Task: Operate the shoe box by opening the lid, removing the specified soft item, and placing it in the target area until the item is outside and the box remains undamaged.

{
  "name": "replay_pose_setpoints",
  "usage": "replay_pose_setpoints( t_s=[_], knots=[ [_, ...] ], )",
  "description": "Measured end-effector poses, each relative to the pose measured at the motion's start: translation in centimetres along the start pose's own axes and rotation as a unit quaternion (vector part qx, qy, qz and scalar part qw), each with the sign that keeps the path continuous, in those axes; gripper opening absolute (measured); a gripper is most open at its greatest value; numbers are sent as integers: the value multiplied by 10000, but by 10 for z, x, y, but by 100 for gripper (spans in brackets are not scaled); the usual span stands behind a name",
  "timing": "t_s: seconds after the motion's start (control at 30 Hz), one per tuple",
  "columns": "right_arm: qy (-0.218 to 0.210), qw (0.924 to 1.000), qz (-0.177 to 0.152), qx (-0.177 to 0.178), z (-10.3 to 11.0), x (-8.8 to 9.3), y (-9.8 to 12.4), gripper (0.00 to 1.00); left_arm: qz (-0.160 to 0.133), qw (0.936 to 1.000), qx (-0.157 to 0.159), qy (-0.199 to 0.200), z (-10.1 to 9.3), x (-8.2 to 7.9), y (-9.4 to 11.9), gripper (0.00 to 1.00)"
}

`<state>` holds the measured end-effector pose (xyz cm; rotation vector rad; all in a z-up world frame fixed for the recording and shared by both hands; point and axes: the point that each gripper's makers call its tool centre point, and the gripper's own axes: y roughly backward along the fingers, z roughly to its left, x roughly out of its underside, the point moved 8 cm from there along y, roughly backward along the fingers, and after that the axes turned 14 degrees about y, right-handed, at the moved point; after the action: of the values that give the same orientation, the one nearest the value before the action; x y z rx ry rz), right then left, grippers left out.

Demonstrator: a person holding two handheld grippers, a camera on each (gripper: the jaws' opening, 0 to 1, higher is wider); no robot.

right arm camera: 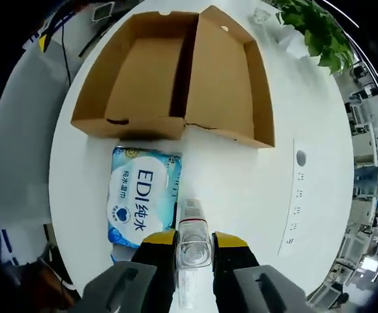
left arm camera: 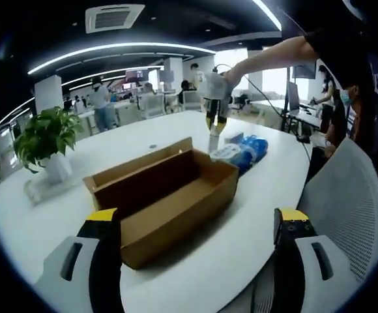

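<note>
Outside now — wipes pack (right arm camera: pixel 143 195) beside open box (right arm camera: pixel 176 78)

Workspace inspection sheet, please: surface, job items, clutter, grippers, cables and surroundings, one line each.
Surface: white table, lit evenly.
Job's things: shoe box open, lid folded back, nothing seen inside; wipes pack flat on the table just outside the box.
Clutter: potted plant; white socket strip on the table.
Grippers: left gripper open, jaws wide, facing the box; right gripper shut on a clear plastic item, beside the wipes pack.
Cables: a cable trails from the right gripper; more hang off the table edge.
Surroundings: open office with people at desks; grey chair beside the table.
</note>
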<state>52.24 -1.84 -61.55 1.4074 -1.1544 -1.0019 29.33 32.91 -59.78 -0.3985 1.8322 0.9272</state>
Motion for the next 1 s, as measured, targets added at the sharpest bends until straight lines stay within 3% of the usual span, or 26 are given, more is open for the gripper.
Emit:
replay_pose_setpoints(
  t_s=[1.0],
  knots=[
    [-103,9998,73,-128,-3,-11,-9,17,52,9999,-84,87,4,9,1,96]
  ],
)
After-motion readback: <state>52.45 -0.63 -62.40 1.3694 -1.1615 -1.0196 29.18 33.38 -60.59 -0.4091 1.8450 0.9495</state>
